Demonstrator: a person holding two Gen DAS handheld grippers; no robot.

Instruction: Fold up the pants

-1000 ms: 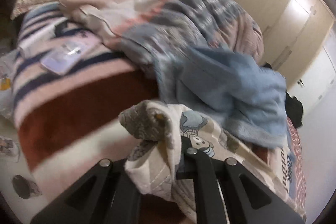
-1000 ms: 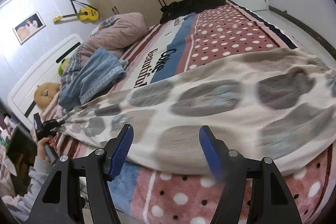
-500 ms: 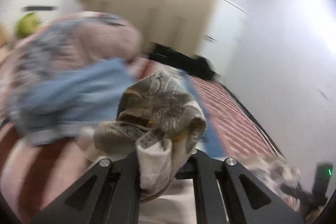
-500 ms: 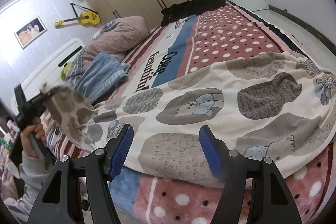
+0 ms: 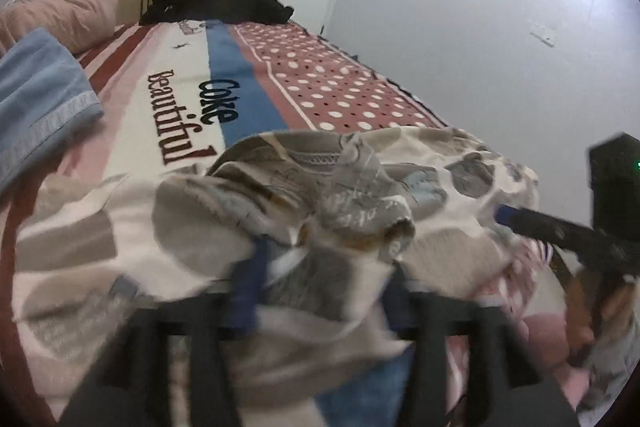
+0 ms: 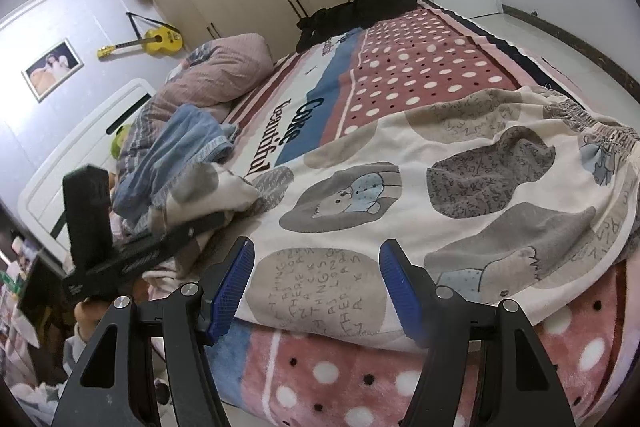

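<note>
Two claws are working the pants (image 6: pixel 460 187) on the bed (image 6: pixel 420 59). The left claw (image 5: pixel 320 287) has just been opening over the carried-over leg end, cloth lying loosely between its spread fingers. The right claw (image 6: pixel 316 287) is hovering spread beside the near edge. That bunched end is likely slumping crooked, leaving a lumpy, uneven fold.

Bed (image 6: pixel 420 59): pants (image 6: pixel 460 203), jeans (image 6: pixel 180 151), quilt (image 6: pixel 224 71), black clothes (image 6: pixel 360 7).
</note>
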